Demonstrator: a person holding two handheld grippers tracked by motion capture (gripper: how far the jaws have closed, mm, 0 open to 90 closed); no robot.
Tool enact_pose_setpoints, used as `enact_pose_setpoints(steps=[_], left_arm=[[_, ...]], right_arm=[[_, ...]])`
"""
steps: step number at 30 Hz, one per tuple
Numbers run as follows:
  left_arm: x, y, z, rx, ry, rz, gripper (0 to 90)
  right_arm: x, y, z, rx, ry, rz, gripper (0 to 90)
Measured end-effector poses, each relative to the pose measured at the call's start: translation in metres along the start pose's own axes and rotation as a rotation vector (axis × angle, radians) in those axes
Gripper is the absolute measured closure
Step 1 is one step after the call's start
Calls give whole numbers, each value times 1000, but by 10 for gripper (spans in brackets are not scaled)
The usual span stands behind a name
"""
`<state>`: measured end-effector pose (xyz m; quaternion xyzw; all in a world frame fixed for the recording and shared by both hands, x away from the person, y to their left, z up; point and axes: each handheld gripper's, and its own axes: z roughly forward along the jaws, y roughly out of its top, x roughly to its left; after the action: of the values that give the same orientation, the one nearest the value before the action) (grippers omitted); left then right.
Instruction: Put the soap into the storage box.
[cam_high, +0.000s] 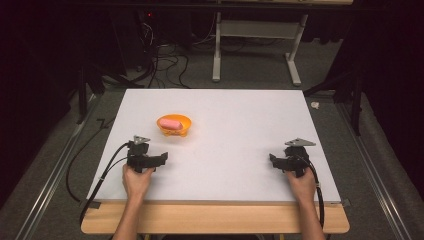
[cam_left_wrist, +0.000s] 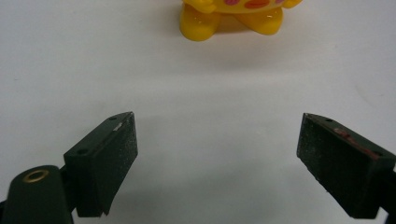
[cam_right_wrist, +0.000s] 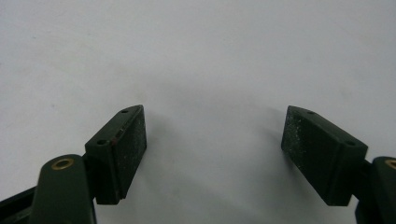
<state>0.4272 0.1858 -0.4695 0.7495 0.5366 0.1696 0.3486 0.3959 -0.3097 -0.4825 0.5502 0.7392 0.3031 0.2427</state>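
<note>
The orange bowl (cam_high: 174, 125) stands on the white table (cam_high: 235, 130), left of its middle, with a pink piece (cam_high: 172, 122) lying inside it. In the left gripper view its yellow feet (cam_left_wrist: 232, 21) rest on the sheet straight ahead of the jaws. The left claw (cam_high: 161, 159) sits just short of the bowl, its jaws spread wide with only bare table between them. The right claw (cam_high: 273, 160) rests well apart on the table's right side, jaws also wide and holding nothing (cam_right_wrist: 215, 154). Nothing lies between the left claw and the bowl. The white top has a wooden front edge (cam_high: 215, 220). Behind it, grey carpet (cam_high: 250, 75) carries loose cables (cam_high: 165, 65) and a white frame's legs (cam_high: 255, 50); the room beyond is dark.
</note>
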Motion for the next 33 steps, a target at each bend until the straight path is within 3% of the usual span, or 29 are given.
enact_pose_setpoints(steps=[33], left_arm=[[-9, -9, 18, -13, 76, 64, 125]], right_arm=[[0, 0, 0, 0, 0, 0, 228]])
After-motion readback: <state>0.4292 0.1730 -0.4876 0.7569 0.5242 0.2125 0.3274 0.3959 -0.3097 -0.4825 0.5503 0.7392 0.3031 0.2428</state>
